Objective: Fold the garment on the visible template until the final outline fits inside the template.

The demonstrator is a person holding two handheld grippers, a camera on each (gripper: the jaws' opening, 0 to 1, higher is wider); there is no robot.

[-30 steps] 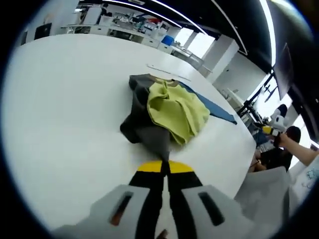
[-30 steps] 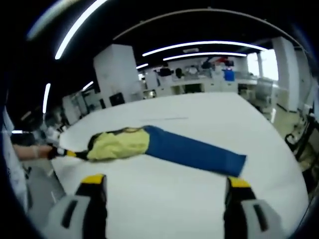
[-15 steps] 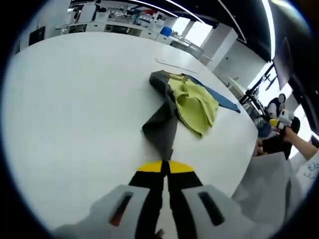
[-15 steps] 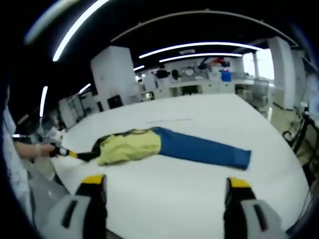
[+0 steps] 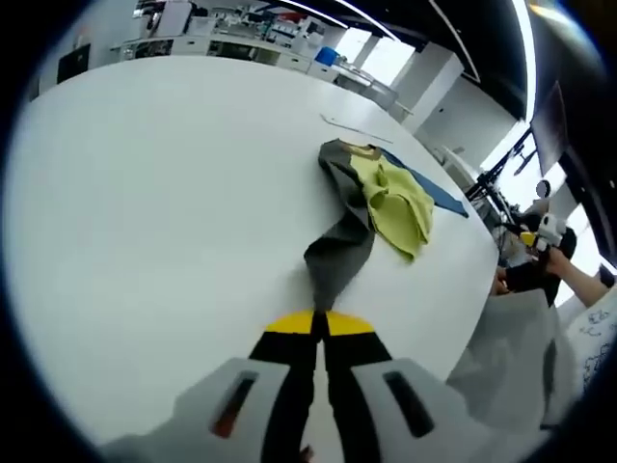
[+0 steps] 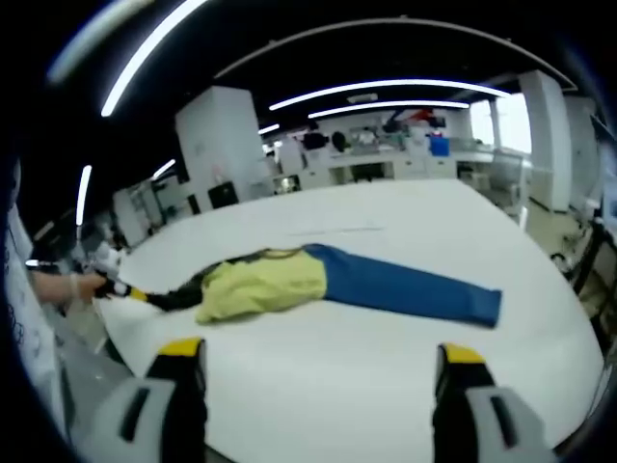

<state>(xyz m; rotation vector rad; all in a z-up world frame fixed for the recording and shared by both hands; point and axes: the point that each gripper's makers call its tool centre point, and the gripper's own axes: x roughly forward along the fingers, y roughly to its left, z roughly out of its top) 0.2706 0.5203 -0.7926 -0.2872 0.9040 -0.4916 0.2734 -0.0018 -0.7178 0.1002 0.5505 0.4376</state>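
The garment [image 5: 376,207] lies stretched on the white tabletop [image 5: 154,193], made up of a grey part, a yellow-green part and a long blue part. In the left gripper view its grey end [image 5: 335,265] tapers down to the yellow tips of the left tongs [image 5: 318,323], which are pressed together with the cloth running into them; the pinch itself is hard to make out behind the tips. From there the cloth runs toward 1 o'clock, grey first, then the yellow-green panel [image 5: 397,203], with just a sliver of the blue part [image 5: 434,193] peeking out behind it.

In the right gripper view the garment [image 6: 318,285] lies across the middle of the tabletop [image 6: 386,386], the blue section [image 6: 415,289] reaching toward 3 o'clock and the yellow-green section [image 6: 260,285] toward 9 o'clock. Its dark end narrows to the left tongs [image 6: 120,289], held by a hand [image 6: 72,286] at the tabletop's edge. The right tongs [image 6: 318,362] stand wide apart with nothing between them, well short of the garment, which is at their 12 o'clock. A thin line [image 6: 337,230] on the tabletop lies beyond the garment; what it is cannot be made out.
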